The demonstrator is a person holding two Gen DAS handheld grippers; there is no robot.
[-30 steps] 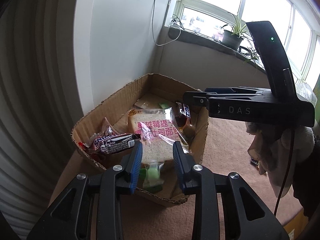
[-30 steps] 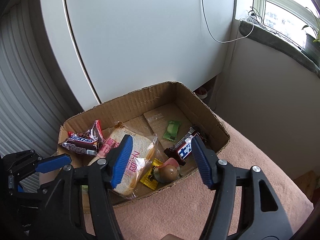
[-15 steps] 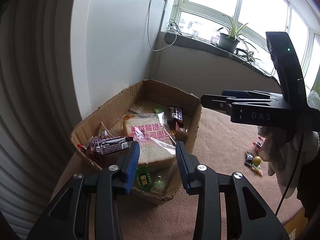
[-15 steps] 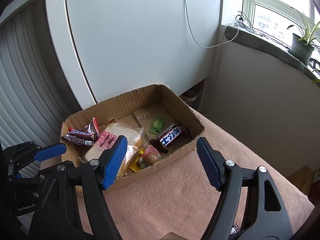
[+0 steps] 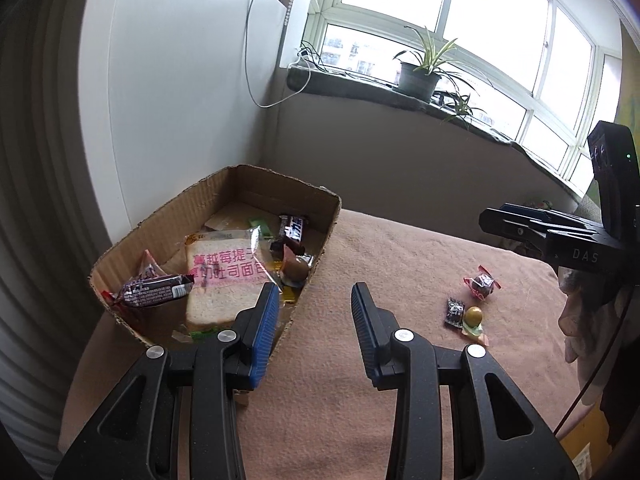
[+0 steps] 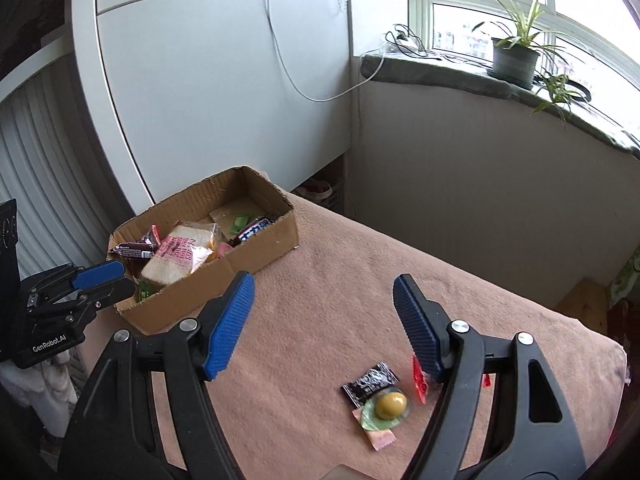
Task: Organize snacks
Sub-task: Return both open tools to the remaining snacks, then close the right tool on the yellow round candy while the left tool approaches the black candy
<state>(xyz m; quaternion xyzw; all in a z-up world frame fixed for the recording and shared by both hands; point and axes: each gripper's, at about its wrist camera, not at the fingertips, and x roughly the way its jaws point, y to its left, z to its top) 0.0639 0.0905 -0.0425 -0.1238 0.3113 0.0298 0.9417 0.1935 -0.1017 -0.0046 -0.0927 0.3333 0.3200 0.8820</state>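
Note:
A cardboard box holds a wrapped bread slice, chocolate bars and small sweets. On the pink blanket lie a black candy, a yellow-green candy and a red-wrapped candy. My left gripper is open and empty at the box's near right corner. My right gripper is open and empty above the blanket, just behind the loose candies.
A white cabinet stands behind the box. A windowsill with a potted plant runs along the back wall. The pink blanket covers the surface between box and candies.
Both grippers have pulled back from the box and swung right. The loose candies on the blanket have come into view. The left jaws have opened wider.

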